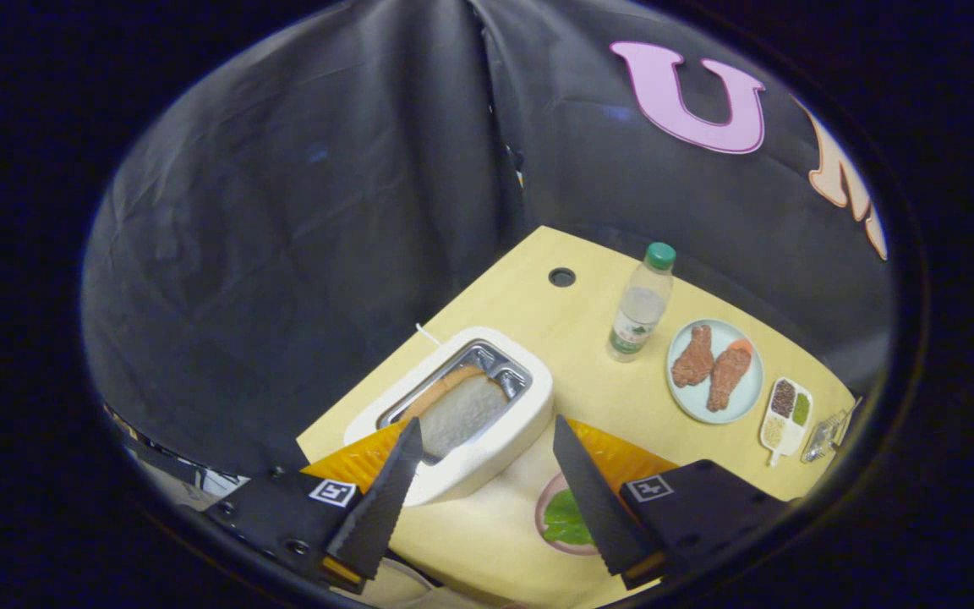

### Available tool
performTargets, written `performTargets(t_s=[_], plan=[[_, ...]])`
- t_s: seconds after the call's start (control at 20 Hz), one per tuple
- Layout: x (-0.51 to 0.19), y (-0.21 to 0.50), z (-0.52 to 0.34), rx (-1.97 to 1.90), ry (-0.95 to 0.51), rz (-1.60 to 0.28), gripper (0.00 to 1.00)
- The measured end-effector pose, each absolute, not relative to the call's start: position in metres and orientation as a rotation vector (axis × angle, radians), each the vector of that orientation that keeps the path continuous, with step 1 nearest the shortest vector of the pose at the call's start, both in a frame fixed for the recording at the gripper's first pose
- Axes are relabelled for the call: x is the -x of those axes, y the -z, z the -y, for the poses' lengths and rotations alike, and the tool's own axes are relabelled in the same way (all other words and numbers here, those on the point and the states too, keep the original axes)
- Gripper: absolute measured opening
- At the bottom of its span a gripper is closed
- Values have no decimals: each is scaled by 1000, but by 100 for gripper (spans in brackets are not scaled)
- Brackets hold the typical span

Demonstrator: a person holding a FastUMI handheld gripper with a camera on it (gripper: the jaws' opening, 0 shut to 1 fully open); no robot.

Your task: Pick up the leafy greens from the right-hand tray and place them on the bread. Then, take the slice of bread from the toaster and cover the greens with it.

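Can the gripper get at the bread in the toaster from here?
Probably yes. The gripper is open, nothing between its fingers, and the bread stands out of the toaster slot just ahead of them with nothing above or around its top edge.

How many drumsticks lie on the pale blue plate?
2: left drumstick and right drumstick, side by side on the plate beyond the open tool.

Dim booth, table [538, 313] evenly lit, strong fisheye bending, soft edges.
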State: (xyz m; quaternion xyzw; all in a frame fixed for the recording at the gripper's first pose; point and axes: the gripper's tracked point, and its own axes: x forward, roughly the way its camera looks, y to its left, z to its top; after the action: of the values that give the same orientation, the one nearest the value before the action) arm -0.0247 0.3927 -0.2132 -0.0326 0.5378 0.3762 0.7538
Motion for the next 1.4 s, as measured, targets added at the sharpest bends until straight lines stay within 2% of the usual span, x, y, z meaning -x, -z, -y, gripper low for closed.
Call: performTargets(t_s=[0.45, 0.7, 0.85, 1.25, 1.4], plan=[[30, 257, -436, 97, -784, -1233, 98], [34, 267, -431, 186, -777, -1234, 52], [32, 263, -423, 158, -780, -1235, 16], [3, 191, -397, -79, -776, -1086, 4], [-10, 166, -372, -132, -764, -1016, 4]])
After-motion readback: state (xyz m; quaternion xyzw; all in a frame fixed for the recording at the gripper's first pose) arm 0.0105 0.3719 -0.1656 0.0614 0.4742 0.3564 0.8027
